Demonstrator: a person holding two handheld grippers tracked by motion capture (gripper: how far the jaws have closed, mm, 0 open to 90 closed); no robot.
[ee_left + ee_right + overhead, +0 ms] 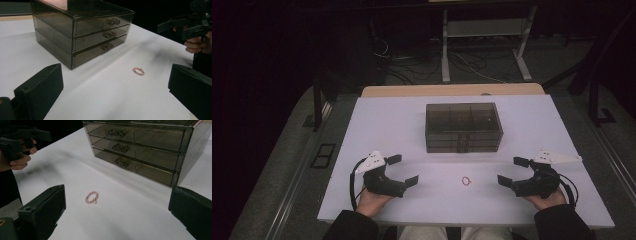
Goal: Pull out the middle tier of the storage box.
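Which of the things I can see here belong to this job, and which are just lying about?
In the job:
small pink beaded ring with gold beads
smoky clear plastic three-drawer box, drawers shut
left gripper, open
right gripper, open

Lying about:
white table
metal stand and cables on the floor behind

Small beaded ring [467, 180], pink beads with a few gold ones, closed loop lying flat on the white tabletop; lower centre of the high view, just right of middle; centre-right in the left gripper view [138, 71]; centre-left in the right gripper view [91, 197], one gold bead at its near edge; touching nothing else
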